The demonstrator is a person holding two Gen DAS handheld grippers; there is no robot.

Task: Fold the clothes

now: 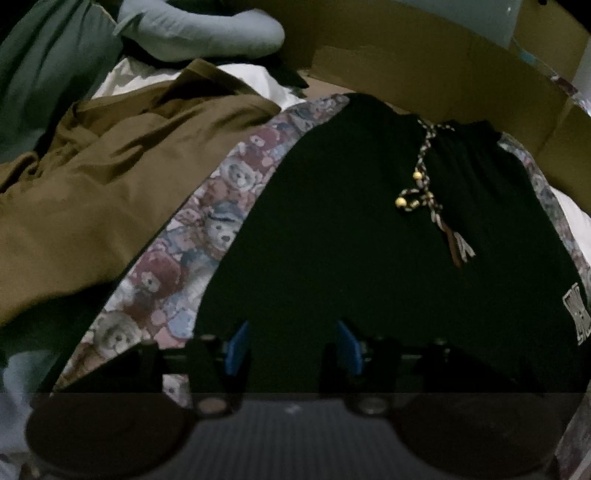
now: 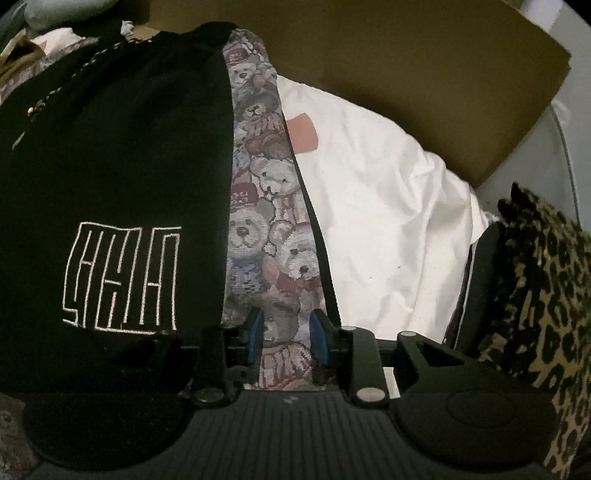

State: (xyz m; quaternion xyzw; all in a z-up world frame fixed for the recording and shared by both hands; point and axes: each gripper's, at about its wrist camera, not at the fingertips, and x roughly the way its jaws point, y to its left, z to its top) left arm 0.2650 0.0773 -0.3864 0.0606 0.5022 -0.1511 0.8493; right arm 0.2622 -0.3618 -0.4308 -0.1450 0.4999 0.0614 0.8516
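We see black shorts [image 1: 332, 221] with teddy-bear side panels [image 2: 266, 229] spread flat on white bedding [image 2: 388, 221], braided drawstring [image 1: 424, 184] on the waistband, brown garment [image 1: 110, 177] beside them, left gripper [image 1: 291, 347] apart over black fabric, right gripper [image 2: 288, 336] apart over bear panel.

The left gripper [image 1: 291, 347] hangs over a pair of black shorts [image 1: 351, 229], its blue-padded fingers [image 1: 236, 347] parted with only dark cloth between them. A teddy-bear print panel [image 1: 207, 229] runs down the shorts' left side (a matching strip shows at the right edge). A braided drawstring [image 1: 424, 188] with yellow beads lies on the black fabric below the waistband. Left of the shorts sits a rumpled brown garment [image 1: 110, 177], touching the bear panel. Beyond it lie a teal cloth [image 1: 48, 74] and a pale blue one [image 1: 207, 33]. A cardboard box wall [image 1: 424, 59] curves behind the waistband.
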